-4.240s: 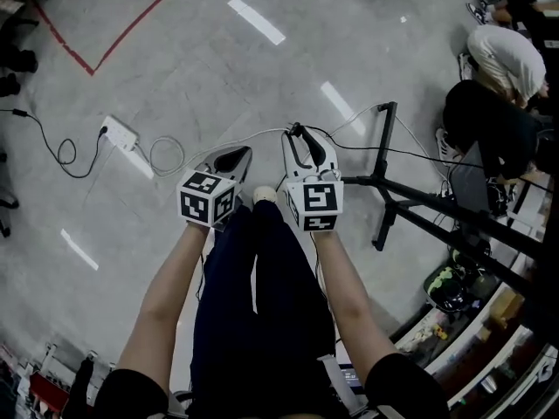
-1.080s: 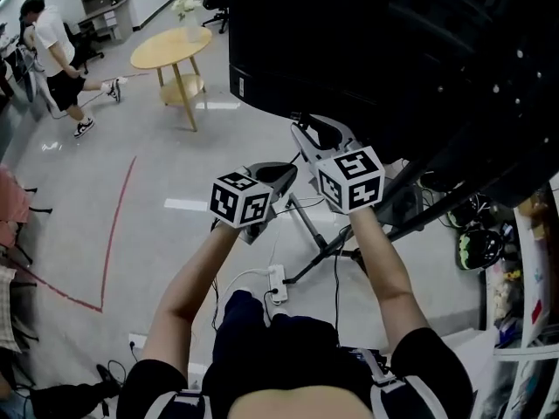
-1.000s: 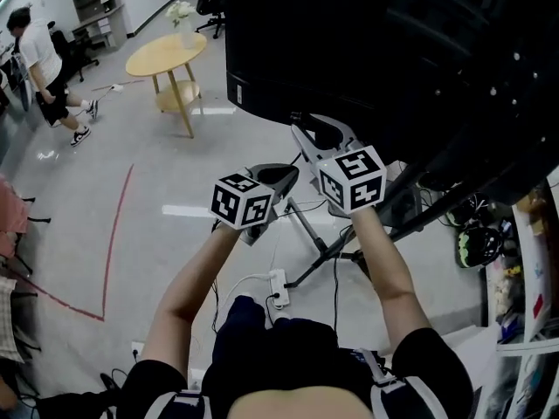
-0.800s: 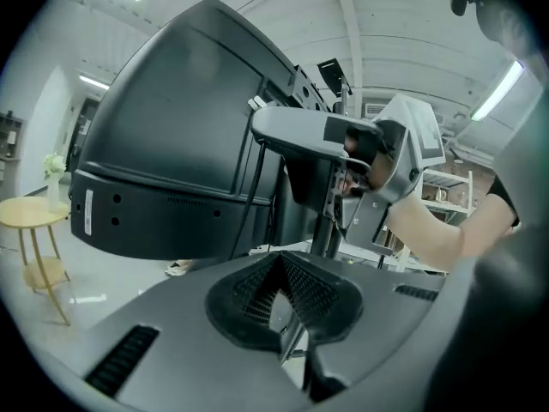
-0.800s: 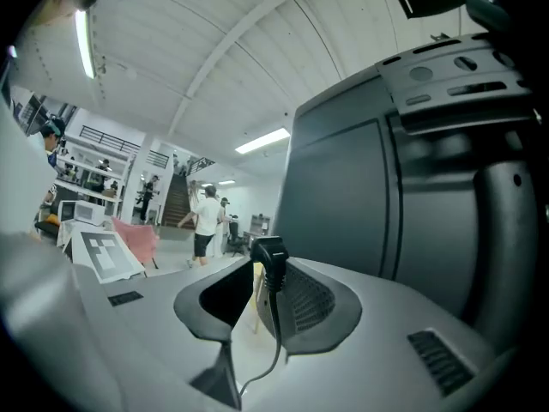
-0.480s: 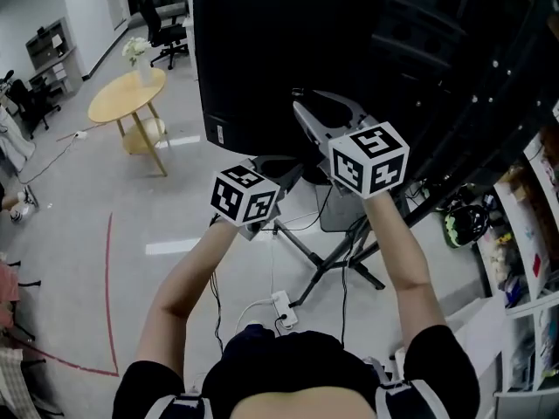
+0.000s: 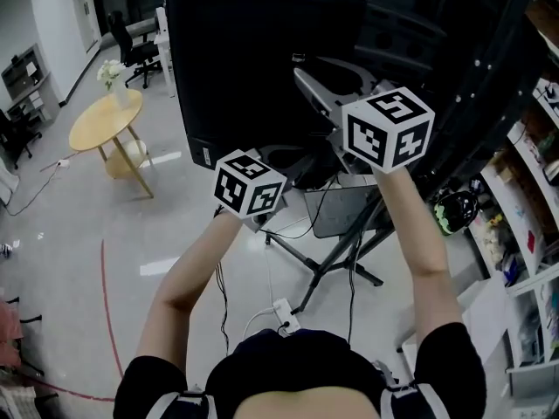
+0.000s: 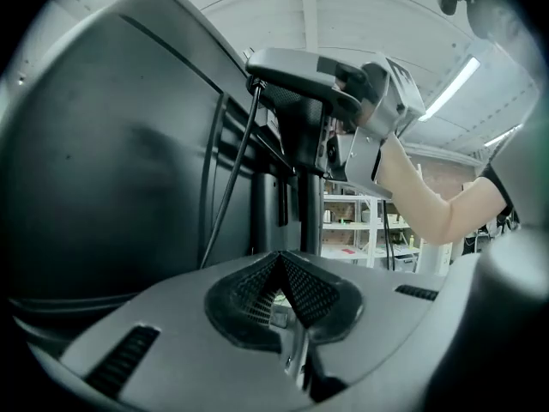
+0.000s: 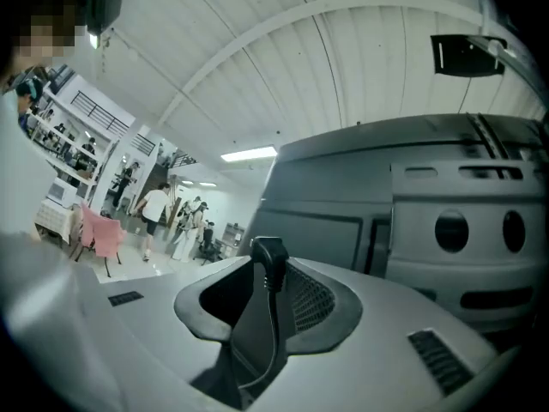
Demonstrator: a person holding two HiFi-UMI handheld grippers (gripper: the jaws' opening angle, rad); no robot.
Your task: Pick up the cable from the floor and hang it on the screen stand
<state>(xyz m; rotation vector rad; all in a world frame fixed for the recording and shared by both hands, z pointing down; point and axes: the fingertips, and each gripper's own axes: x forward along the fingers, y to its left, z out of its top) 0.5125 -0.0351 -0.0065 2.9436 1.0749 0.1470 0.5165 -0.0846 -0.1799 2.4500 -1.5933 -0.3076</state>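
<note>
Cable | plug forward at right claw tips | rest hangs downward

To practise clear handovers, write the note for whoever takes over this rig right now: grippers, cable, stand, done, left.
Left gripper: jaws together, nothing seen in them.
Right gripper: closed on the thin black cable, its plug poking past the jaws.
Both are up behind the large black screen on its black metal stand.
Done: the cable end is off the floor.
Left: hang it on the stand, then release.
</note>
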